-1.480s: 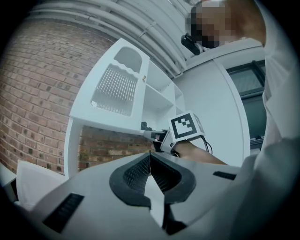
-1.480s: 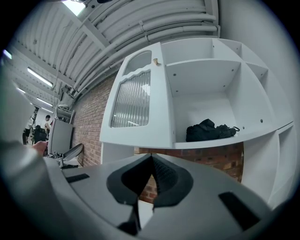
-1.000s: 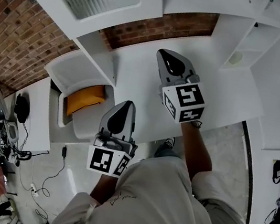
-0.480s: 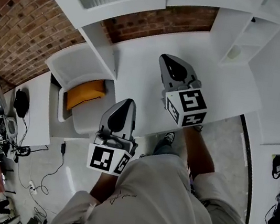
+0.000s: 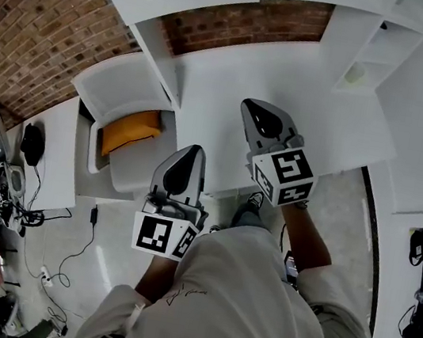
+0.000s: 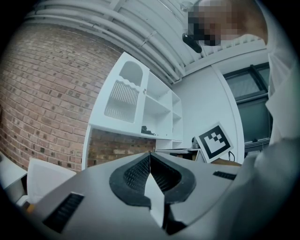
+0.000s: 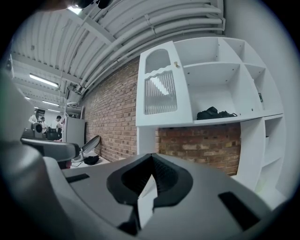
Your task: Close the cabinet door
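1. White cabinet point(image 7: 225, 70) is mounted on a brick wall point(image 7: 112, 108) above the table point(image 5: 221, 110). Its open shelf compartments are on the right. One holds a dark bundle point(image 7: 213, 113), and the upper ones beside it show bare shelves.
2. The cabinet door point(image 7: 159, 89), with a ribbed glass panel, covers the left compartment. It appears in line with the cabinet front, but the views do not settle whether it is fully shut.
3. The left tool point(image 6: 150, 154) has its jaws together at the tips, with nothing between them. It touches nothing.
4. The right tool point(image 7: 151, 157) likewise has its jaws together and empty, and is clear of any surface.
5. Both tools are held over the near edge of the table, the right tool further forward. The cabinet door is well apart from both, above and ahead. It lies ahead and slightly left of the right tool.
6. A white chair point(image 5: 116, 92) with an orange cushion point(image 5: 129, 130) stands to the left of the table.
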